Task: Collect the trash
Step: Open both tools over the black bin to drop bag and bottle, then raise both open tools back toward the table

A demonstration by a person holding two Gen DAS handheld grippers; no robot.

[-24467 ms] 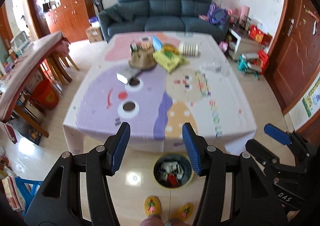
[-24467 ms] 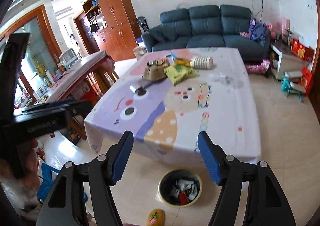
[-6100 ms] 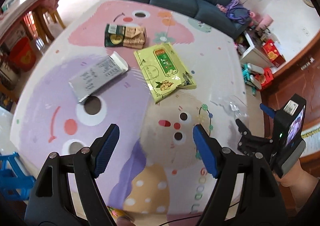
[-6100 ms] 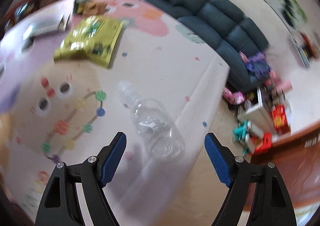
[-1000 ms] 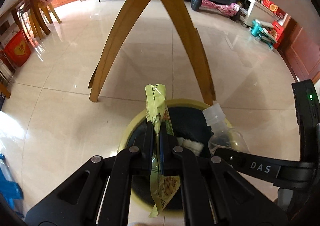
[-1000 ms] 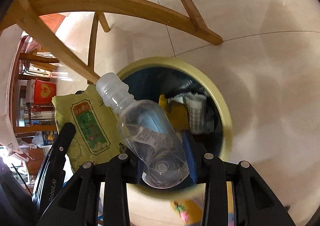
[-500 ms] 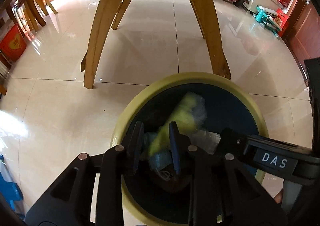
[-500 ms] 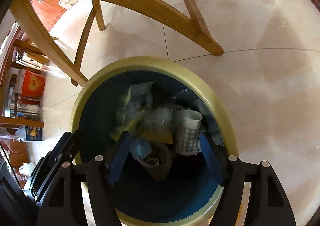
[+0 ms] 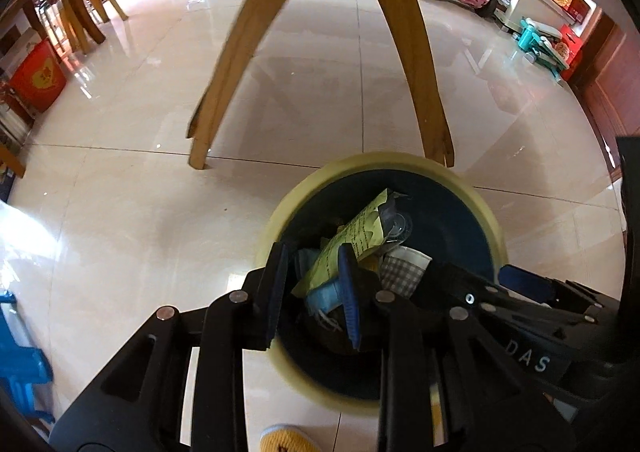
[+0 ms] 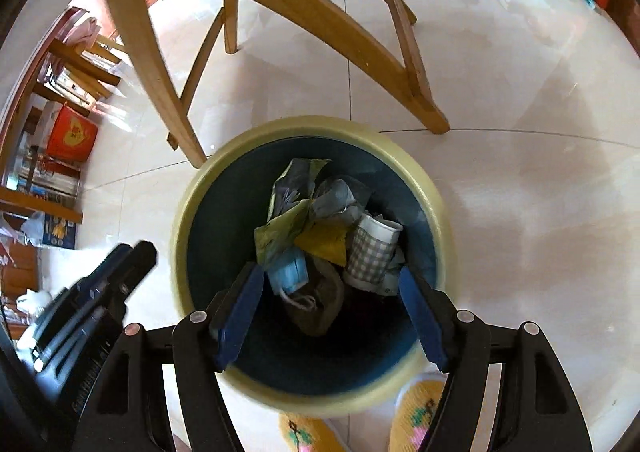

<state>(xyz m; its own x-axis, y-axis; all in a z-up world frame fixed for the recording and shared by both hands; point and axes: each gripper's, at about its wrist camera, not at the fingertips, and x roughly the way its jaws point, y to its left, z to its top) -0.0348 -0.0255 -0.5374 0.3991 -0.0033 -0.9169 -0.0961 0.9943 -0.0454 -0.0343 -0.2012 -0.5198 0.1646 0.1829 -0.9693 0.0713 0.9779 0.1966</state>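
Note:
A round trash bin (image 9: 490, 220) (image 10: 180, 220) with a pale yellow rim and dark blue inside stands on the tiled floor. Inside lie the green snack wrapper (image 9: 352, 240) (image 10: 280, 232), a checked paper cup (image 10: 370, 248), a blue face mask (image 10: 288, 270) and the clear bottle (image 9: 398, 226), partly hidden. My left gripper (image 9: 310, 292) hangs open over the bin's left side, nothing between its fingers. My right gripper (image 10: 330, 316) is open above the bin's near rim, also empty. Each gripper shows in the other's view.
Curved wooden table legs (image 9: 228, 64) (image 10: 416, 92) stand just behind the bin. A person's yellow slippers (image 10: 416, 412) are at the bin's near edge. A red box (image 9: 38, 78) and wooden chair legs (image 9: 80, 12) sit far left; toys (image 9: 536, 40) far right.
One second ago the left gripper held the green wrapper and the right held the bottle above the bin. Both opened, the items dropped in, and the grippers have drawn back slightly.

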